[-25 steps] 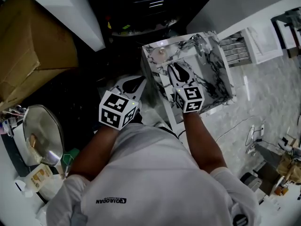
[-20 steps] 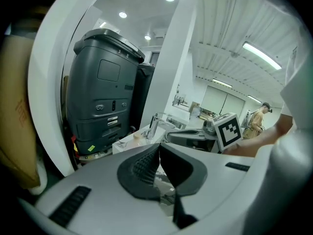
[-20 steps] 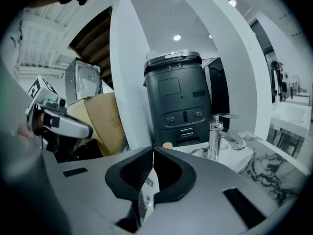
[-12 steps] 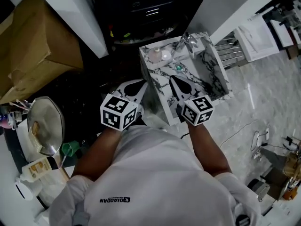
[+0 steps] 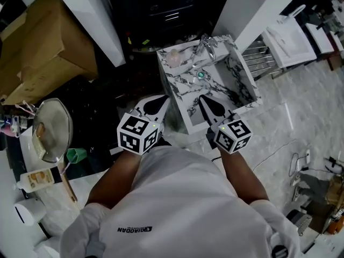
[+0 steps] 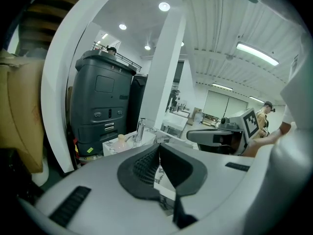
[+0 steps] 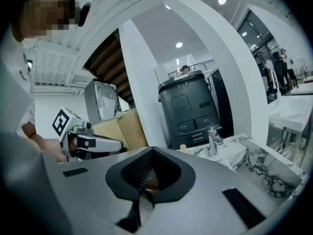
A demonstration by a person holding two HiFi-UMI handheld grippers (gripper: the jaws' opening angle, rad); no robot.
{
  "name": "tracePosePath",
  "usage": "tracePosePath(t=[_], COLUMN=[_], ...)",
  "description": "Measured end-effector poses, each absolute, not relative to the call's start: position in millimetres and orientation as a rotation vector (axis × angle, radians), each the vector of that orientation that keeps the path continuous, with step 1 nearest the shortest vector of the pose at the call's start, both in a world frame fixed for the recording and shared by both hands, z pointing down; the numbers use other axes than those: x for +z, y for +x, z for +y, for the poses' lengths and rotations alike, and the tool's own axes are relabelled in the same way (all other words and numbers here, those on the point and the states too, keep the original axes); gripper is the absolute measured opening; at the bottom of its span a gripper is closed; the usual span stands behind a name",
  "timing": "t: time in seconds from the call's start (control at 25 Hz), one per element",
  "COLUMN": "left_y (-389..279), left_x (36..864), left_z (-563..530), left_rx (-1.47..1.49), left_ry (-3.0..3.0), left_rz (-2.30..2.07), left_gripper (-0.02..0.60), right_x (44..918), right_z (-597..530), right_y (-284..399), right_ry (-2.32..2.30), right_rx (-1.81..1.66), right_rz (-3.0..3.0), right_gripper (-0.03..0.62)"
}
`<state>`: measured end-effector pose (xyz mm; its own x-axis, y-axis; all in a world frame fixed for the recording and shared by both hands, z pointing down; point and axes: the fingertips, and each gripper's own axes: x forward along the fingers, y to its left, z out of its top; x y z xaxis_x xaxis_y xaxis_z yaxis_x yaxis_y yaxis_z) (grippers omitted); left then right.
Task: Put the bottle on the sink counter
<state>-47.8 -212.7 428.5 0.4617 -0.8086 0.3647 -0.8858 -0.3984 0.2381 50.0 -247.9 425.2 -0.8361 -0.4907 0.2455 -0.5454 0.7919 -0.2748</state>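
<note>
A small pale pink bottle [image 5: 174,58] stands upright on the back left of the marble sink counter [image 5: 180,87], beside the chrome faucet [image 5: 209,44]. It also shows small in the left gripper view, as the bottle [image 6: 120,140], and in the right gripper view, as the bottle [image 7: 183,147]. Both grippers are held level in front of the sink, apart from the bottle. My left gripper [image 5: 163,99] is shut with nothing in it, off the sink's front left corner. My right gripper [image 5: 202,98] is shut and empty, at the sink's front edge.
A cardboard box [image 5: 37,52] and a white pillar [image 5: 91,15] stand to the left. A dark grey machine [image 6: 100,106] is behind the sink. A metal lid [image 5: 48,130], a green cup [image 5: 75,155] and a lotion bottle [image 5: 37,179] lie lower left. A second white sink [image 5: 290,39] is at the right.
Both grippers have drawn back from the sink toward the person. The right gripper was over the basin and is now at its front edge. The bottle stays on the counter.
</note>
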Motion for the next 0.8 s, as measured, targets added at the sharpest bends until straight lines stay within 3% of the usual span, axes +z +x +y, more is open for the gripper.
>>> tracePosePath(t=[0.8], left_y=[-9.6], left_x=[410.5], left_z=[-133.0], left_rx=[0.265], left_ry=[2.301], left_rz=[-1.492], left_gripper=[0.015], right_x=[398.3], right_z=[-166.2], right_y=[108.9], right_ry=[0.811], right_rx=[0.453], right_rz=[-2.875], right_gripper=[0.040])
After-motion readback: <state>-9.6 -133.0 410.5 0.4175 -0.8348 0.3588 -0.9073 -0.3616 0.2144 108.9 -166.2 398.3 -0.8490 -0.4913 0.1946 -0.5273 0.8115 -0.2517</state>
